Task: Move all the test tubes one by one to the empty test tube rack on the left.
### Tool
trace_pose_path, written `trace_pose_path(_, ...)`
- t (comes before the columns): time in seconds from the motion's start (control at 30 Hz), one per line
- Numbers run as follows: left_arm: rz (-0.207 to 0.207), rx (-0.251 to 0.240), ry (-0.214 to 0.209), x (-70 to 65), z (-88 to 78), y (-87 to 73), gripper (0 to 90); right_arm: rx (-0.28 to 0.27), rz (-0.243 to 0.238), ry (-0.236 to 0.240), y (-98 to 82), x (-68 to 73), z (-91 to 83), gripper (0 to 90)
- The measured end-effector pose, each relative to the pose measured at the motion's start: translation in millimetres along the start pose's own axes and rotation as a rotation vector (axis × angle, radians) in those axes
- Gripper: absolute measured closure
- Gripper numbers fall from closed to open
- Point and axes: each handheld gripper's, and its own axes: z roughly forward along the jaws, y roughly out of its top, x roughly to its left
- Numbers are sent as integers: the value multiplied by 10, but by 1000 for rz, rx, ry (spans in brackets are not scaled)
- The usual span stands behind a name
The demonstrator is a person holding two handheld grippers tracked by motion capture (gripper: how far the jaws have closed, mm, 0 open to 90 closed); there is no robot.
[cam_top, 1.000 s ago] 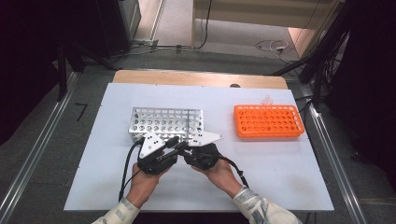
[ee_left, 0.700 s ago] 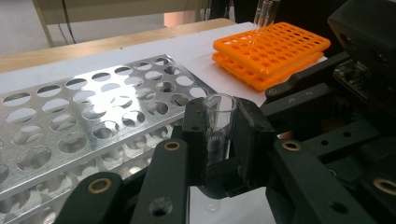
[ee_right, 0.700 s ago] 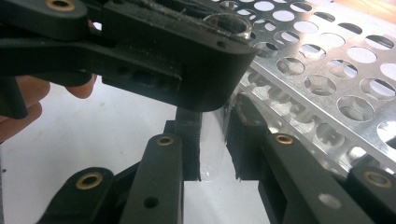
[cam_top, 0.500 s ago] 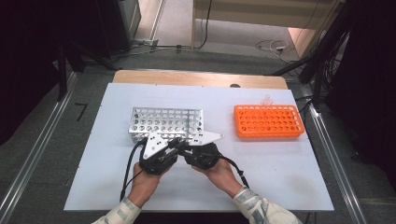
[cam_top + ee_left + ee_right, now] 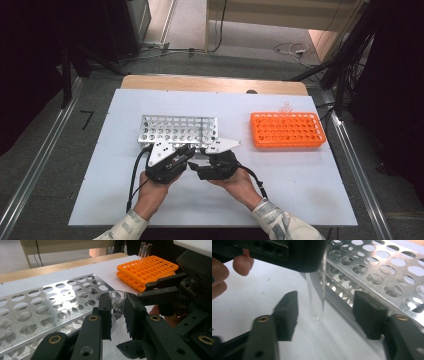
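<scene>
The left gripper (image 5: 117, 312) pinches a glass tube (image 5: 117, 303); the right gripper (image 5: 325, 315), jaws just spread, straddles it untouched. Keep it upright over the metal rack (image 5: 50, 307).

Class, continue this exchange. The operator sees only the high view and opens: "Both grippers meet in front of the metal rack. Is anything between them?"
Observer: Yes. The left gripper is shut on a clear test tube, held upright with its mouth up.
Operator: And the right gripper?
Observer: The right gripper has just been opening its jaws. They stand apart on either side of the test tube's lower end and touch nothing.
Operator: Is the orange rack empty?
Observer: No. The orange rack has two tubes standing at its far edge.
</scene>
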Motion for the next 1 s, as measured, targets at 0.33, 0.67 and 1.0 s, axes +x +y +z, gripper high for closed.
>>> trace_pose_path(0.33, -16, -20, 18, 78, -60, 60, 759, 13, 24, -23, -54, -77, -95, 250)
trace_pose_path(0.67, -35, -37, 40, 175, -143, 155, 759, -1, 50, -57, -106, -210, -265, 248)
trace_pose_path(1.0, -67, -83, 63, 308, -269, 299, 759, -18, 78, -93, -160, -367, -439, 250)
